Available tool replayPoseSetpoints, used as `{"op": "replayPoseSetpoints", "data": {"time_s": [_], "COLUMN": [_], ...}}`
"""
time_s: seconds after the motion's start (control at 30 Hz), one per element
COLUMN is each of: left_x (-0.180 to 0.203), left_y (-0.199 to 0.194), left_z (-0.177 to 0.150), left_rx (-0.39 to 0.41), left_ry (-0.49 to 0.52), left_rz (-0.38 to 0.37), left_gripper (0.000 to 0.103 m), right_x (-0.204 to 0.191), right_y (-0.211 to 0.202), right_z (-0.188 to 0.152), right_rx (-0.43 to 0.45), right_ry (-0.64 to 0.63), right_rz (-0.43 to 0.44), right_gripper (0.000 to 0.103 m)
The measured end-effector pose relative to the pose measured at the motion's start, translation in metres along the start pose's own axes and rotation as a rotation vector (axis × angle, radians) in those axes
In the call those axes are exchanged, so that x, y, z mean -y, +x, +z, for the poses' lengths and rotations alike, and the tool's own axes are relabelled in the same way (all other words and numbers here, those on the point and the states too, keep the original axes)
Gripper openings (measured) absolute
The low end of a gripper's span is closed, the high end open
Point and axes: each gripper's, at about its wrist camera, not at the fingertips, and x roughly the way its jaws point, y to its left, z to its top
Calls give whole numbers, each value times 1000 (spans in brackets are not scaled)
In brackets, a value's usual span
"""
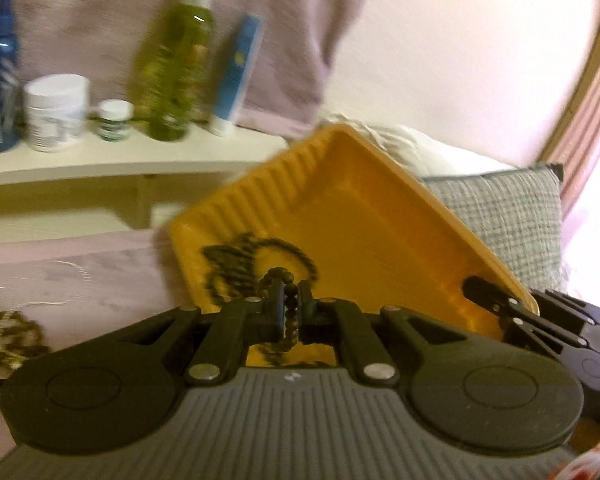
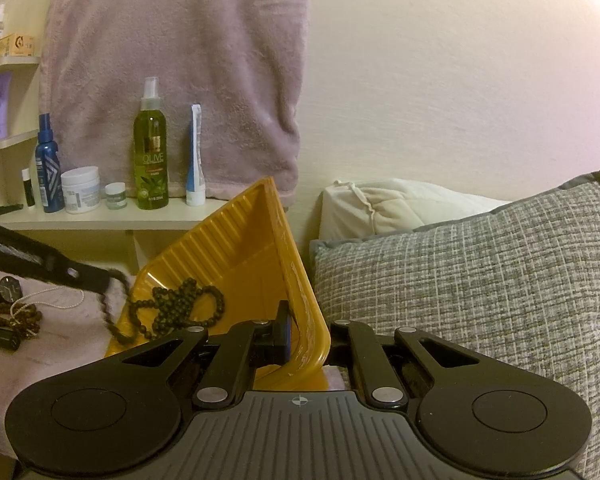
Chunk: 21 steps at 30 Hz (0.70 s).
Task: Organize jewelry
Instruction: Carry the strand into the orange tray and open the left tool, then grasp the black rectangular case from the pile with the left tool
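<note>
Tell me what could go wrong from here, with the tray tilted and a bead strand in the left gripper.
1. The right gripper pinches only the rim of the yellow tray, which is tilted; the black bead necklace already inside could slide out if the grip slips.
2. The left gripper holds a bead strand that dangles; it could snag the tray's edge.
3. The strand may tangle with the necklace.

- Left gripper (image 1: 290, 312) pinches a dark bead strand (image 1: 290, 320) over the yellow tray's (image 1: 380, 220) near edge.
- Another bead necklace (image 1: 240, 268) lies inside the tray.
- Right gripper (image 1: 476, 286) clamps the tray's right rim.
</note>
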Motion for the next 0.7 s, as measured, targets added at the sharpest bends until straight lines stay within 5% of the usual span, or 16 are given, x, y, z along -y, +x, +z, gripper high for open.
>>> {"op": "replayPoseSetpoints", "data": {"time_s": [0.13,0.2,0.33,0.7], "left_x": [12,11,1,-61], "left_y": [18,22,17,-49], "left_z": [-2,-2,-5,-39], "left_rx": [-32,-33,-25,45], "left_ry": [18,16,5,68], "left_rz": [-19,-25,6,313], "left_gripper": [8,21,21,24], "right_x": [0,0,0,-1], "right_y": [-1,-1,-1,-3], "right_z": [0,0,0,0], "right_rx": [-1,-2,-4,0], "right_ry": [4,7,12,13], "right_rz": [-1,-1,0,-1], "right_gripper": [9,9,9,9]}}
